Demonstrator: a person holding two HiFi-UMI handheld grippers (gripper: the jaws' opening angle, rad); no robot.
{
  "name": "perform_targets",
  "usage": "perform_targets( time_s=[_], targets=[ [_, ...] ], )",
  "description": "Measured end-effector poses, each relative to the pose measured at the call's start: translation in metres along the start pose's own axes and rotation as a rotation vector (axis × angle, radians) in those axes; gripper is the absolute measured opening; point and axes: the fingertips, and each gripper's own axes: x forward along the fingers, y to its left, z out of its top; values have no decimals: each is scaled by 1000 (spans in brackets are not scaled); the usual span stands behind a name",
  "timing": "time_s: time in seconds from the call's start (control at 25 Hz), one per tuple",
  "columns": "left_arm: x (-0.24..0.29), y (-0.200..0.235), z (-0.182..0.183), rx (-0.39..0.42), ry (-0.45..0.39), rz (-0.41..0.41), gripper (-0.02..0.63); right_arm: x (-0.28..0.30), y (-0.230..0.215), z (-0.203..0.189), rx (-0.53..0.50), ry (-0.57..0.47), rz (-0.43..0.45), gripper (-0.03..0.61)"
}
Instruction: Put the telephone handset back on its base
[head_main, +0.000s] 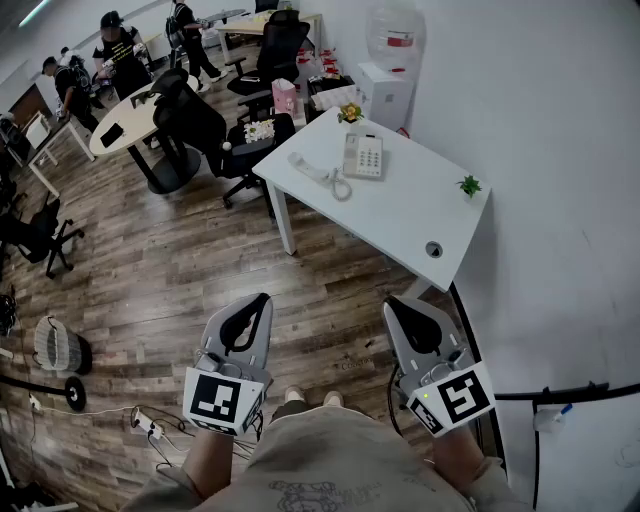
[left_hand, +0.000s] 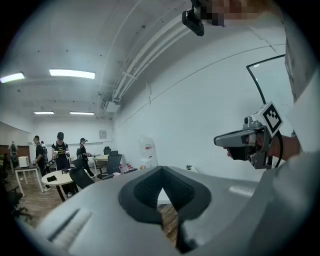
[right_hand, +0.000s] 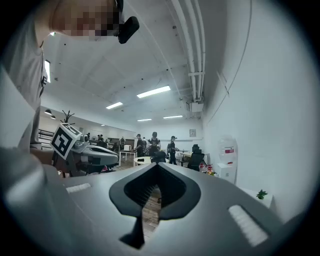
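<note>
Left gripper (head_main: 255, 305) and right gripper (head_main: 398, 308) are both pressed together, empty; we judge the handset (head_main: 312, 171), near the left edge of the desk (head_main: 400, 215), light, rigid, slick, best pinched mid-shaft.

The pale, flat, rectangular plastic telephone base (head_main: 363, 156) sits keypad-up on the white table (head_main: 410, 215), towards its far side. The white, elongated plastic telephone handset (head_main: 310, 171) is off the base, lying flat on the tabletop just to its left in the head view. Its coiled cord (head_main: 340, 187) is looped beside it.
</note>
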Motion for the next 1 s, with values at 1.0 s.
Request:
perform_targets(
  time_s=[1.0],
  targets=[
    [14,-13,4,-39,-34,12,51,-14,-34,-17,81,-20,-75,128]
  ],
)
